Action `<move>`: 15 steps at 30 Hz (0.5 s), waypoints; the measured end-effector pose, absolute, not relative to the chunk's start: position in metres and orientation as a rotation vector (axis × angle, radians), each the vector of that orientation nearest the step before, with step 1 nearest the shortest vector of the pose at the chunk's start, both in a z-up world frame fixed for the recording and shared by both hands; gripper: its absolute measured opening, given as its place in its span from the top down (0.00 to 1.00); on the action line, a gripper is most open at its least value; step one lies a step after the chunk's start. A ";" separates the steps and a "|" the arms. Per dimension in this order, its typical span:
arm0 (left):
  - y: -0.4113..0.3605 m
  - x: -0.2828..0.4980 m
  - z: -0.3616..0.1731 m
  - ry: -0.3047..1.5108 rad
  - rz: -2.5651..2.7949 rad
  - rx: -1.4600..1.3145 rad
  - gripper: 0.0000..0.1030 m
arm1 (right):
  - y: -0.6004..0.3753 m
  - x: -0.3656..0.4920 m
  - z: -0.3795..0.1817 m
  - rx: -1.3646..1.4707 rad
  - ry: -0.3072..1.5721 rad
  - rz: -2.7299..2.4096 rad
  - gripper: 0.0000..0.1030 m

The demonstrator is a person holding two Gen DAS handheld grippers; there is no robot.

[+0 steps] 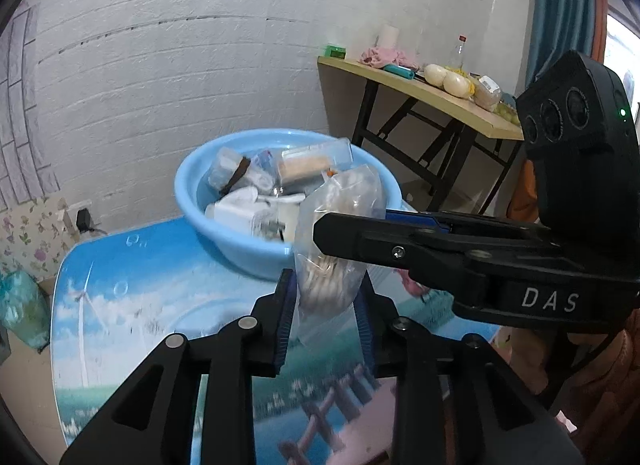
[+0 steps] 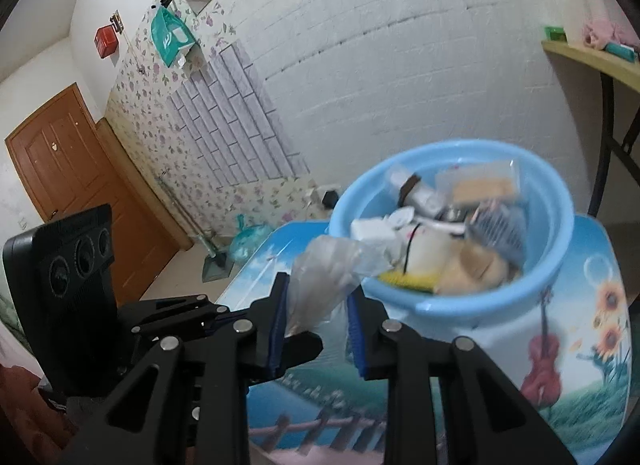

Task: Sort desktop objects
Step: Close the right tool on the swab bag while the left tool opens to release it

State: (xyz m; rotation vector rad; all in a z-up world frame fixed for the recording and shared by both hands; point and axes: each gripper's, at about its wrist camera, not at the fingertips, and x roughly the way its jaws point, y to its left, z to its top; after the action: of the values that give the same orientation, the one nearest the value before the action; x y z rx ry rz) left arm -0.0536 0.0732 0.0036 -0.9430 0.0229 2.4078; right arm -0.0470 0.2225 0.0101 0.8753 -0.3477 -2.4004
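At centre frame, just before the blue basin, the left gripper and right gripper both pinch the clear plastic bag, which looks light, limp and slippery, best gripped by its gathered film.

Black tool — blue pads, silver screws

Left claw and right claw both grip a clear bag, seemingly holding cable.
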 end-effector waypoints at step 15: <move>0.098 -0.136 0.004 0.056 2.408 -0.939 0.64 | 0.255 -0.125 0.012 0.853 -0.383 -2.506 0.74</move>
State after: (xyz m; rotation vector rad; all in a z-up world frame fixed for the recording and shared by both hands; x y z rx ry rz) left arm -0.1362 0.0983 0.0044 -0.9389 0.0556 2.4078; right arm -0.1253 0.2550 0.0117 0.8527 -0.3827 -2.5060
